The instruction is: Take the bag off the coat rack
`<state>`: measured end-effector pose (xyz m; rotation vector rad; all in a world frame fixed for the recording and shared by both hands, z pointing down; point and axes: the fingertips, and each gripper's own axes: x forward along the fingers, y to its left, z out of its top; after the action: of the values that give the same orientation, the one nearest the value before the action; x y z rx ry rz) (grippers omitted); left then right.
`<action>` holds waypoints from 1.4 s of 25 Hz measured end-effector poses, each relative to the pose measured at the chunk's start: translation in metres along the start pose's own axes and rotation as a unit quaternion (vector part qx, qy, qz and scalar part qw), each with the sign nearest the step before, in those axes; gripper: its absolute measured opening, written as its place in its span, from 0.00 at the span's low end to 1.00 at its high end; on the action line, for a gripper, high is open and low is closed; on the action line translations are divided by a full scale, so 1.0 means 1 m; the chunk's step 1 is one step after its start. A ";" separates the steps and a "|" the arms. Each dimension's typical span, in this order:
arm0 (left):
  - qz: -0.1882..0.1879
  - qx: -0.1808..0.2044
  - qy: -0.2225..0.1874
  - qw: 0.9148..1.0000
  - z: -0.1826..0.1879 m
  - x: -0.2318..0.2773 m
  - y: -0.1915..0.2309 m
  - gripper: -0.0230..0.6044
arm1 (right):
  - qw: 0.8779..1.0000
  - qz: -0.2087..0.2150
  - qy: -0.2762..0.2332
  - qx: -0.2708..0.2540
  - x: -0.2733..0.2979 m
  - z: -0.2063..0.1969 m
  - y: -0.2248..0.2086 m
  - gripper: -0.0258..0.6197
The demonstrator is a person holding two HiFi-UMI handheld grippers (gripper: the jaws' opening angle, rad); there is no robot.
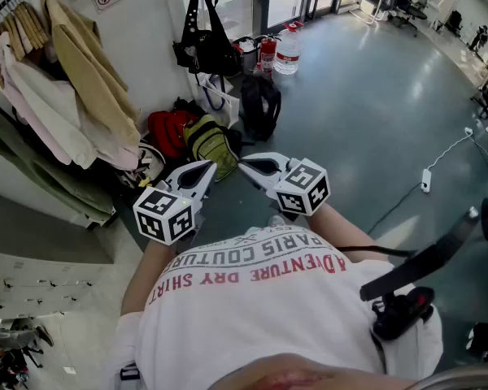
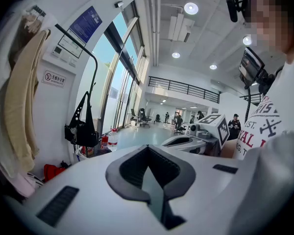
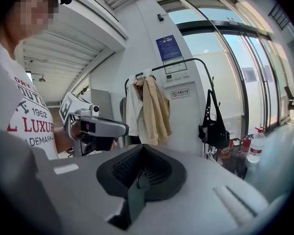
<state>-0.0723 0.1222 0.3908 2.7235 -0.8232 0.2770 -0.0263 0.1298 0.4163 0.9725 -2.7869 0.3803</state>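
Observation:
A black handbag (image 1: 205,43) hangs by its long straps from the coat rack's hook beside the white wall. The same bag (image 2: 82,129) shows at the left in the left gripper view, and the bag (image 3: 213,126) hangs right of centre in the right gripper view. Both grippers are held close to my chest, far short of the bag. My left gripper (image 1: 214,166) is shut and empty. My right gripper (image 1: 242,162) is also shut and empty, its tip nearly touching the left one's. Each gripper view shows the other gripper alongside.
Beige and pink coats (image 1: 73,96) hang on the rack at the left. Under the bag lie a red backpack (image 1: 169,128), a yellow-green one (image 1: 211,143) and a black one (image 1: 260,104). A water bottle (image 1: 288,51) and a fire extinguisher (image 1: 267,54) stand beyond. A power strip (image 1: 427,177) lies on the grey floor at the right.

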 end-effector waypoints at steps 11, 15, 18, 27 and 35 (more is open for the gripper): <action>-0.002 -0.002 -0.003 1.000 0.000 -0.001 0.001 0.04 | 1.000 -0.002 -0.002 0.000 0.001 0.001 0.002 0.04; -0.004 -0.007 -0.002 1.000 -0.002 0.000 0.000 0.04 | 1.000 -0.002 -0.008 0.010 -0.002 0.000 0.000 0.04; -0.007 -0.009 -0.001 1.000 -0.001 0.001 0.000 0.04 | 1.000 -0.006 -0.015 0.018 -0.003 0.003 -0.002 0.04; -0.013 -0.016 -0.001 1.000 -0.002 0.003 0.003 0.04 | 0.999 -0.005 -0.021 0.036 -0.003 -0.001 -0.002 0.04; -0.016 -0.018 -0.008 1.000 0.001 -0.003 0.016 0.04 | 0.999 -0.014 -0.031 0.038 0.008 0.003 -0.003 0.04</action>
<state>-0.0836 0.1106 0.3924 2.7057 -0.7798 0.2304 -0.0308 0.1221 0.4157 1.0570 -2.8301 0.4630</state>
